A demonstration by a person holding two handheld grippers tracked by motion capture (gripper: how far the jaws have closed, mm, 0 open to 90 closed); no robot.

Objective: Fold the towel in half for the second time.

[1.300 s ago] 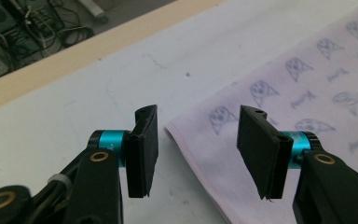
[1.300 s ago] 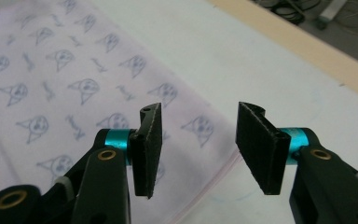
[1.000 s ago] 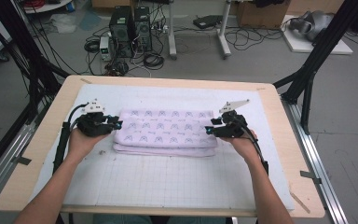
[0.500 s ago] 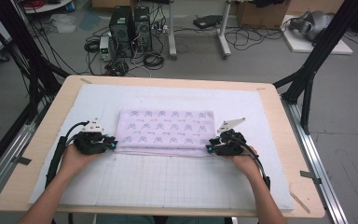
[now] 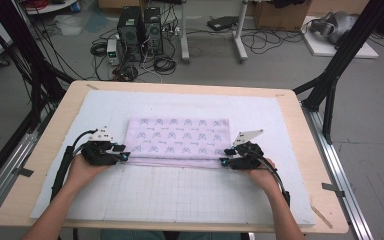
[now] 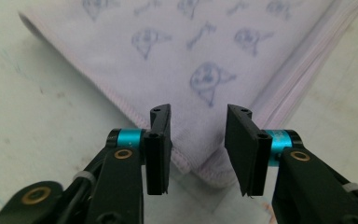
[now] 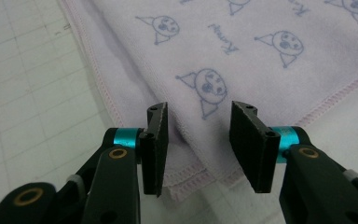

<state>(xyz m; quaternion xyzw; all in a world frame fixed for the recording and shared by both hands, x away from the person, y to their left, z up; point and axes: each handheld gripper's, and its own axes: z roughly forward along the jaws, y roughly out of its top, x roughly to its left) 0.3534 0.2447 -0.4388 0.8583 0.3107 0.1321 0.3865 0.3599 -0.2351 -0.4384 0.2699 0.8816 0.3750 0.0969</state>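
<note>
- Left gripper [image 5: 121,153]: low at the near-left corner of the folded towel [image 5: 180,137]. Its own view shows the jaws parted, having just been opening; the corner lies between and under them with a gap either side, pads not pressing. Reads as a corner just let go, or lined up for a fresh pinch.
- Towel: lilac, printed with small cartoon faces, folded to a flat rectangle. Lies mid-way across the white gridded mat [image 5: 180,200] on the table [image 5: 55,125], long edges running left to right, near edge just beside both grippers. Stacked hems show at each near corner, so several layers.
- Right gripper [image 5: 224,161]: mirrors the left at the near-right corner. Jaws part-open, also just widened; the corner sits in the gap, no pinch visible.
- Judgement: symmetric corner placement suits folding with both ends kept level so edges stay aligned.
- Containers: none on the table; nothing to record.
</note>
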